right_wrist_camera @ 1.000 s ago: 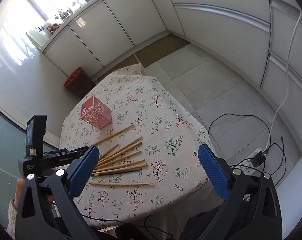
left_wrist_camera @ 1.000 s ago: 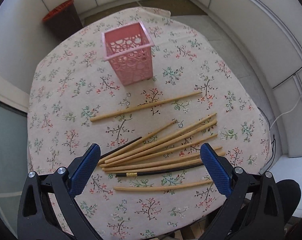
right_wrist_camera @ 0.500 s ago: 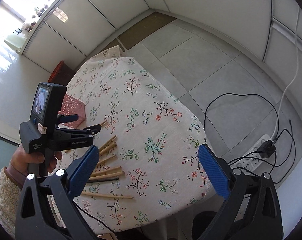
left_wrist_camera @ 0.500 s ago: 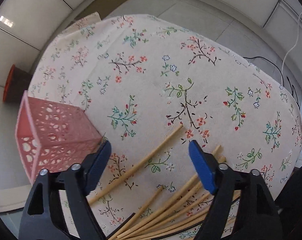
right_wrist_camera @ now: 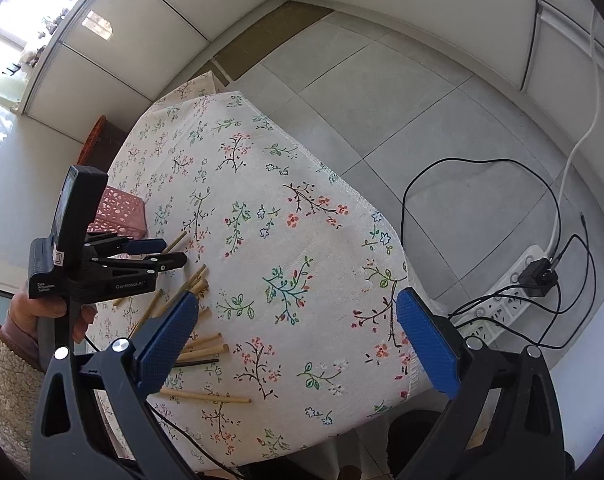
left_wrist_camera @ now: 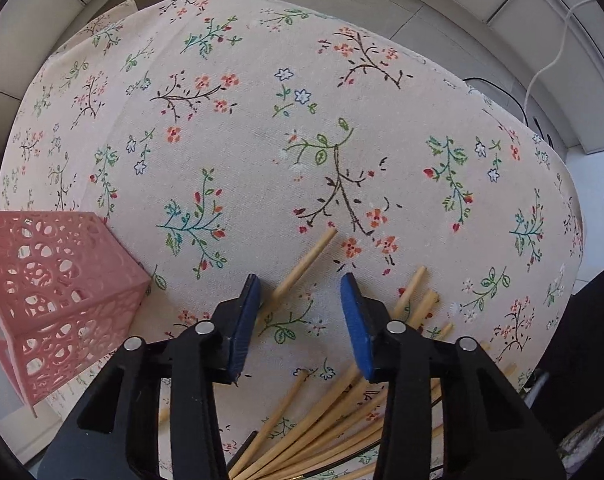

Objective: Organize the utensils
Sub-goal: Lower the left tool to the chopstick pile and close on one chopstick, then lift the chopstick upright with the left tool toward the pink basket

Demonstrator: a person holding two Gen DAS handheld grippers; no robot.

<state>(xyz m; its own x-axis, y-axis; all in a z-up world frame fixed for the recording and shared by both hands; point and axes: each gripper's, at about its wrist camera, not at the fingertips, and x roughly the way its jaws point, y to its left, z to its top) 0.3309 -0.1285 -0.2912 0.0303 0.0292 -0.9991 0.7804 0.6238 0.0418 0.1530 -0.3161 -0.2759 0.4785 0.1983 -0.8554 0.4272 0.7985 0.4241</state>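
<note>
Left gripper (left_wrist_camera: 300,312): jaws part-way in, just been closing, straddling the lone chopstick (left_wrist_camera: 302,270); pads not yet pressing. Lower until the stick sits mid-pad, then finish closing.
Right gripper (right_wrist_camera: 298,340): jaws wide, empty, above the tablecloth (right_wrist_camera: 302,240).
Pink basket (left_wrist_camera: 54,292): stands just beside the left gripper; likely destination.
Remaining chopsticks (left_wrist_camera: 334,432): loose fan; keep clear.

Looks like a home, probably a kitchen or dining corner: a floral tablecloth (right_wrist_camera: 302,240) is spread over a small table, white cabinets (right_wrist_camera: 174,20) are lined along the wall, grey floor tiles (right_wrist_camera: 382,100) are laid throughout, and a power strip (right_wrist_camera: 506,300) is left lying there.
</note>
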